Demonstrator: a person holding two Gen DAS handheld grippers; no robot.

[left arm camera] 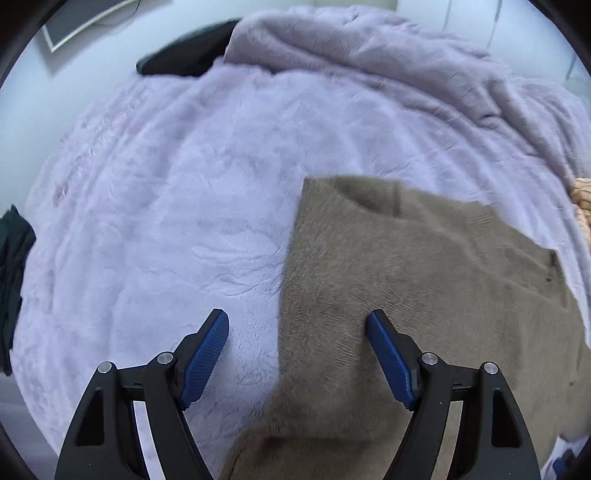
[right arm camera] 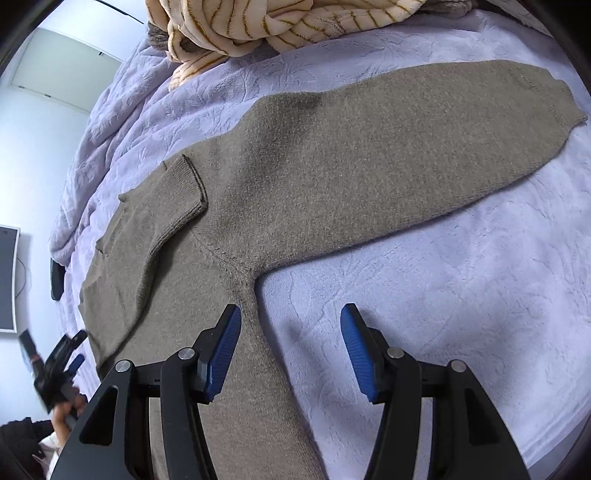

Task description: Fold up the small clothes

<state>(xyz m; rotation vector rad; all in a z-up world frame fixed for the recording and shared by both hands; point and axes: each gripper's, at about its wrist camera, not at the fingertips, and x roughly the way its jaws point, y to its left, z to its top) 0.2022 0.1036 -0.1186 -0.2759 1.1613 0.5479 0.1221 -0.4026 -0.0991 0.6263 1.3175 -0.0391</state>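
A taupe knit sweater (right arm camera: 332, 155) lies flat on a lavender plush blanket (right arm camera: 443, 295). One sleeve stretches to the upper right; the other sleeve (right arm camera: 173, 206) is folded over the body. My right gripper (right arm camera: 291, 317) is open and empty, straddling the sweater's side edge below the armpit. In the left wrist view the sweater (left arm camera: 406, 277) fills the lower right. My left gripper (left arm camera: 297, 323) is open and empty, straddling its straight left edge. The left gripper also shows far left in the right wrist view (right arm camera: 68, 350).
A cream striped blanket (right arm camera: 258, 26) is heaped at the bed's far end. A bunched lavender blanket (left arm camera: 369, 62) lies at the back. Dark garments lie at the back left (left arm camera: 184, 55) and left edge (left arm camera: 13, 277). A monitor (right arm camera: 7, 277) hangs on the wall.
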